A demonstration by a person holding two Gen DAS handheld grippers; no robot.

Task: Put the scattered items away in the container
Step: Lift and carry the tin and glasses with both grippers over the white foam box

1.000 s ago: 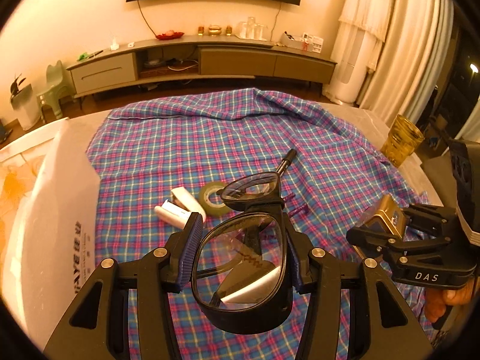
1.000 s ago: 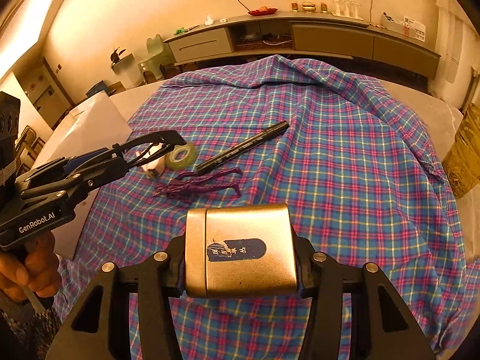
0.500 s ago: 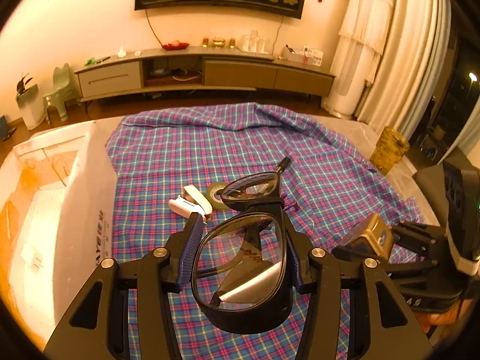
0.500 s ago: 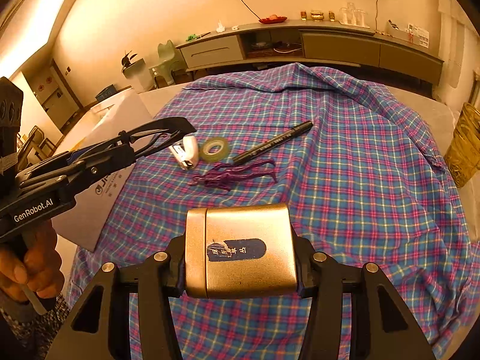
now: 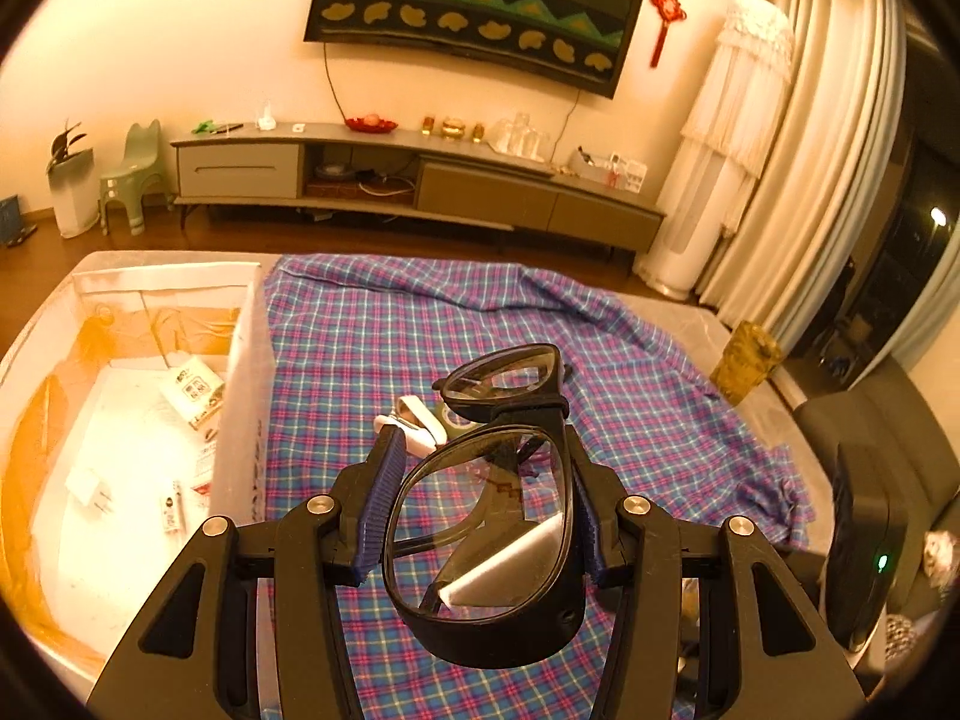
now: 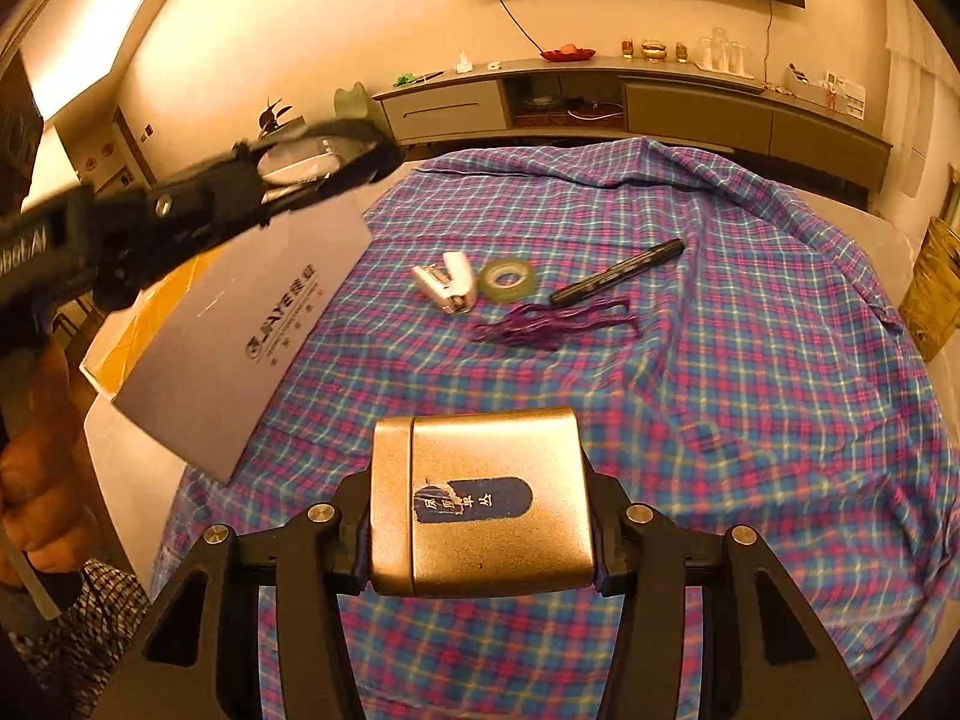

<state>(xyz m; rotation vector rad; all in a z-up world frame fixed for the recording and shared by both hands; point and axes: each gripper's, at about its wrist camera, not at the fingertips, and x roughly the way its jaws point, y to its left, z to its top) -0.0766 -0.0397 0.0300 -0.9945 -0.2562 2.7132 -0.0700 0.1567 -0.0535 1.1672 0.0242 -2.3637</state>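
Your left gripper (image 5: 480, 516) is clamped on glasses (image 5: 489, 546), right gripper (image 6: 480, 516) on a gold tin (image 6: 480, 501). From the tin: stapler (image 6: 449, 287), tape (image 6: 509, 279), pen (image 6: 615, 273), purple cord (image 6: 549, 318) at 12 o'clock; box (image 5: 126, 372) at 10.

In your right wrist view, the tin (image 6: 480, 504) sits between the right gripper (image 6: 480, 540) pads at lower centre, above the checked cloth (image 6: 750, 360). On the cloth at mid-frame, left to right: stapler (image 6: 450, 283), tape roll (image 6: 510, 279) just beside it, marker (image 6: 618, 273); the cord bundle (image 6: 552, 321) lies just below the marker. The box (image 6: 240, 324) stands at the cloth's left edge, with the left gripper (image 6: 336, 156) above it at upper left. In your left wrist view, the glasses (image 5: 492, 516) sit between the pads at lower centre, the box's open inside (image 5: 120, 450) at left holding small packets (image 5: 195, 393), and a cabinet (image 5: 420, 180) runs along the wall behind.
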